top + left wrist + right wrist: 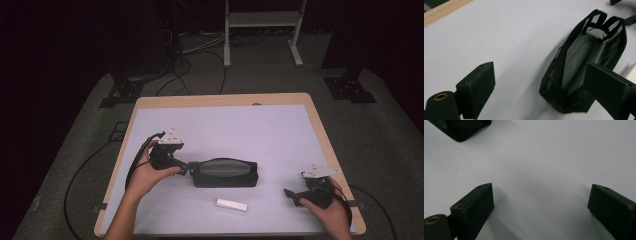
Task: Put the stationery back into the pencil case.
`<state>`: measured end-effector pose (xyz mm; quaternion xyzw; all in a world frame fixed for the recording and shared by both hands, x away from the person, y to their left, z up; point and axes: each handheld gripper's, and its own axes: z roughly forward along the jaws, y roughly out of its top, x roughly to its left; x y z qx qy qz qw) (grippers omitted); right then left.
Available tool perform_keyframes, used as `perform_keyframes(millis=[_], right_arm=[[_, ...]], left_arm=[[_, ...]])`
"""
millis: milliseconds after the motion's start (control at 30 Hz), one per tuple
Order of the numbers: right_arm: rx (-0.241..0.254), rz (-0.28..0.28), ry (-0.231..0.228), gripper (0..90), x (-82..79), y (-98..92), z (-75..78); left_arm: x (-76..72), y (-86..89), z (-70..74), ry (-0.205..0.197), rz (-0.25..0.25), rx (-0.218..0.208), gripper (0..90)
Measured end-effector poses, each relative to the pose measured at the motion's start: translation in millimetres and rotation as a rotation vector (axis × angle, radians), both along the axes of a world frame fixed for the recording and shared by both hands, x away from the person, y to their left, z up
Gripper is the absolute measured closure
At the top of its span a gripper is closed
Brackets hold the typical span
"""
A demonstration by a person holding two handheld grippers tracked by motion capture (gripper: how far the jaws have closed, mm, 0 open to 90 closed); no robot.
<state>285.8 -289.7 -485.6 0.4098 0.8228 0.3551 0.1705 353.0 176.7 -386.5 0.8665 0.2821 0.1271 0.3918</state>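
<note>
Overhead table (280, 125) view; two close claw-cams.

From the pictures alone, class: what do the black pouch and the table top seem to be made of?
Black pouch: likely soft fabric with see-through mesh sides and woven strap loops; the weave shows and the walls sag. Table top: a matte pale sheet, perhaps laminate, with a wood-look edge of light tan colour; whether it is real wood is unclear.

A long black mesh pouch (225, 173) lies open at the table's centre, lengthwise from nine to three o'clock. A small white bar (232, 205) lies near at its six.
</note>
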Motion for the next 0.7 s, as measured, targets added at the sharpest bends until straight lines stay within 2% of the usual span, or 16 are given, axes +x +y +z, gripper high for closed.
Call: perform_keyframes(millis=[333,533,700], right_arm=[[-0.005,0.001,0.003,5.5,0.7,0.1,0.3],[-0.005,0.0,0.004,5.5,0.7,0.3,0.4],[-0.006,0.0,0.003,5.5,0.4,0.5,0.4]], left_arm=[[-19.3,27.6,-9.4,0.009,0.065,-0.003,9.8],[-29.1,33.7,-20.0,0.017,0.087,0.002,9.8],[-39.3,39.5,-33.4,0.014,0.129,-0.003,9.8]])
